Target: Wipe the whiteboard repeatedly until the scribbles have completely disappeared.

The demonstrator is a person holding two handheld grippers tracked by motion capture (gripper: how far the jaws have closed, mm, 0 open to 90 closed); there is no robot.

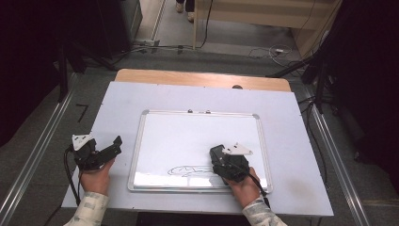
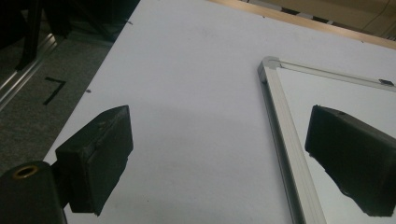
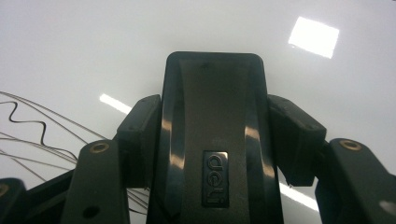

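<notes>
A: In the high view, the right gripper point(image 1: 221, 162) is held low on the whiteboard point(image 1: 197, 136), beside pen scribbles point(image 1: 188, 170). The left gripper point(image 1: 110, 146) is kept over the table point(image 1: 117, 103), jaws apart.

B: In the left gripper view, nothing is held between its jaws.

A: In the right gripper view, a black eraser point(image 3: 212, 135) is clamped on the board.

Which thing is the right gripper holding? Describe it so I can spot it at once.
Find the whiteboard lying on the white table. At its near edge, beside the scribbled pen lines, the right gripper is shut on a black eraser. It is a glossy block with a small logo plate on its back.
</notes>
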